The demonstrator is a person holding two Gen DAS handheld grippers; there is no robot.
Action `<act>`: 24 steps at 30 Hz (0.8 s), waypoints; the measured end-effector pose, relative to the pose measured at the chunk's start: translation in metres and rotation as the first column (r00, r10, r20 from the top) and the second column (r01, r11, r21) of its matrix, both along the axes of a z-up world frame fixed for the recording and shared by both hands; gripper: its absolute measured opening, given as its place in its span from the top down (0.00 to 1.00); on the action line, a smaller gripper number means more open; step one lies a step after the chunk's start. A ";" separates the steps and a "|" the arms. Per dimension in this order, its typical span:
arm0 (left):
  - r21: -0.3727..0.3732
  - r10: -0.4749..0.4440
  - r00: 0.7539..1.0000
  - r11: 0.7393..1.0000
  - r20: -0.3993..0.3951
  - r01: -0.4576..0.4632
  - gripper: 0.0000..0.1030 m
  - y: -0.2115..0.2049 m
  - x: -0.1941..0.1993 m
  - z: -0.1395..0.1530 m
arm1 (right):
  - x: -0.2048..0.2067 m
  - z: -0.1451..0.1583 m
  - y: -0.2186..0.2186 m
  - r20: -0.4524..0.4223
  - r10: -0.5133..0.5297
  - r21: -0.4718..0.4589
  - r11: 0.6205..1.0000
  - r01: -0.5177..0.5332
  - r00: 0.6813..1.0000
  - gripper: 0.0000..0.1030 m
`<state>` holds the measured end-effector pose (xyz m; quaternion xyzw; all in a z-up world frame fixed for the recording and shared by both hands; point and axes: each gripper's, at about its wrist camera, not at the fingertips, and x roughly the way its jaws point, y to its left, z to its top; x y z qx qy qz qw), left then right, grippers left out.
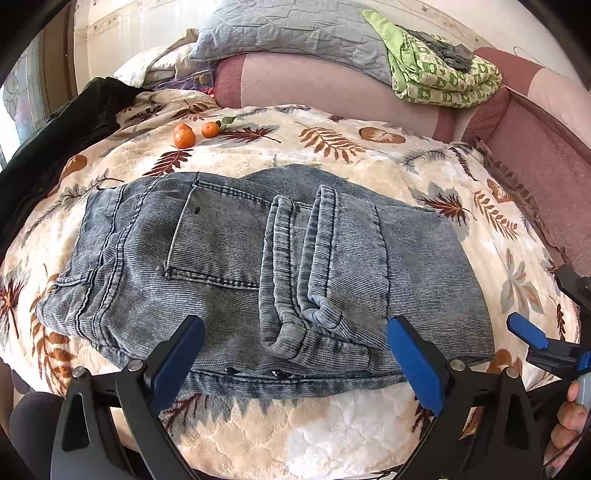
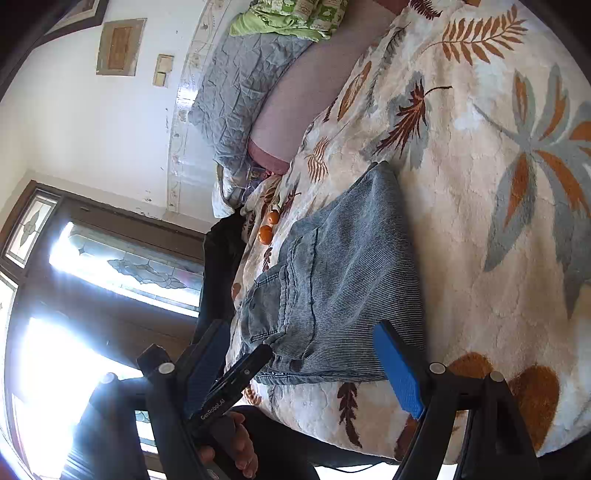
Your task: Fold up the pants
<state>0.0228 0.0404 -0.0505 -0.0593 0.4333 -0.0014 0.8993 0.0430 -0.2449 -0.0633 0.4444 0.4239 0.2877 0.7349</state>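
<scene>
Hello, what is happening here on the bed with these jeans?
A person is folding a pair of grey-blue jeans on a leaf-patterned blanket, with a handheld gripper in each hand. The jeans lie folded into a compact bundle. The left gripper and the right gripper are both open near the jeans' near edge, holding nothing. Two small oranges sit farther back.

A: Foreground surface? 
B: A cream leaf-print blanket [image 1: 332,435] on the bed.

A: Small items at far left? 
B: Two oranges [image 1: 184,136], side by side, near a black garment [image 1: 55,140].

A: Rear? 
B: A pink bolster [image 1: 314,85] bearing a grey quilt [image 1: 288,29] and a folded green cloth [image 1: 443,77]; a window [image 2: 110,266] beyond.
</scene>
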 end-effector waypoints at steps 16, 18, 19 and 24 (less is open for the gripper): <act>-0.338 0.082 0.995 0.936 -0.051 -0.094 0.04 0.049 -0.011 0.008 | 0.002 0.000 -0.001 -0.003 -0.019 0.043 0.999 0.019 1.000 0.20; -0.440 0.044 0.998 0.896 -0.051 -0.062 0.04 0.044 -0.002 0.017 | 0.003 -0.001 0.001 -0.009 -0.027 0.036 0.999 0.027 1.000 0.20; -0.475 0.025 0.998 0.879 -0.054 -0.047 0.04 0.040 0.004 0.020 | 0.004 -0.001 0.001 -0.012 -0.031 0.033 0.999 0.031 0.999 0.20; -0.587 -0.072 0.994 0.809 -0.082 0.010 0.07 0.015 0.023 0.020 | 0.004 -0.002 0.004 -0.014 -0.033 0.018 0.999 0.033 0.999 0.20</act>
